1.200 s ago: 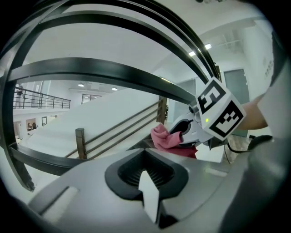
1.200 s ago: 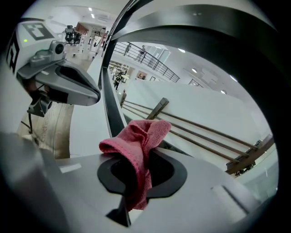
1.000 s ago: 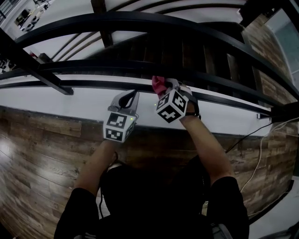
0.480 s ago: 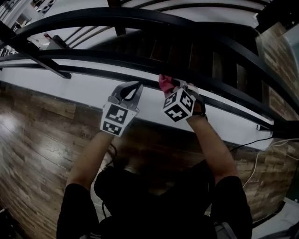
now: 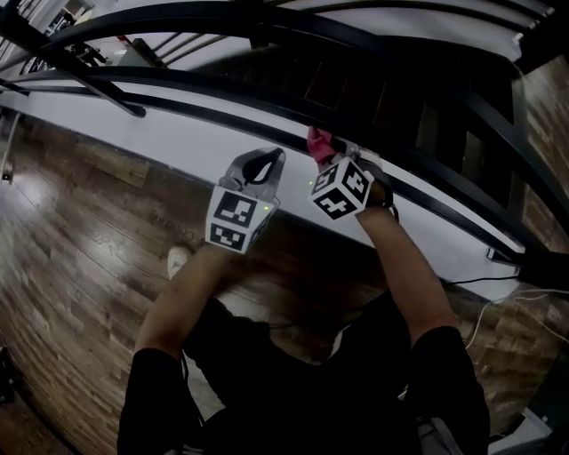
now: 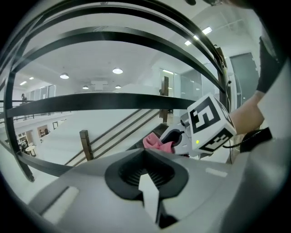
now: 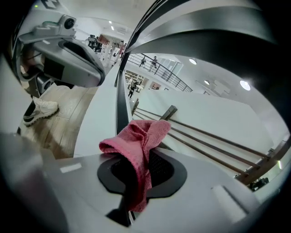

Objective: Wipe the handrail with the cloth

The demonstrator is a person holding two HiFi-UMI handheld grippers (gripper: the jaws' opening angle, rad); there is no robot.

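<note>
A black handrail [image 5: 191, 105] curves across the top of the head view. My right gripper [image 5: 327, 151] is shut on a pink cloth [image 5: 316, 140] and holds it up against the rail. In the right gripper view the cloth [image 7: 138, 145] hangs folded out of the closed jaws of the right gripper [image 7: 138, 164], with the rail [image 7: 120, 107] running away just behind it. My left gripper [image 5: 269, 160] is shut and holds nothing. It sits just left of the right one and slightly below the rail. From the left gripper [image 6: 146, 157] view I see the cloth [image 6: 157, 143] and the rail [image 6: 113, 101].
More black rails [image 5: 267, 18] and stair treads [image 5: 373, 98] lie beyond the handrail. A white ledge [image 5: 169, 142] runs under it. Brown wood floor [image 5: 80, 258] is below, with a white cable [image 5: 524, 302] at the right. My shoe [image 5: 180, 258] stands near the ledge.
Both grippers have shifted a little to the right along the rail, the cloth still pinched in the right one. The view has swung, so more floor shows at the left.
</note>
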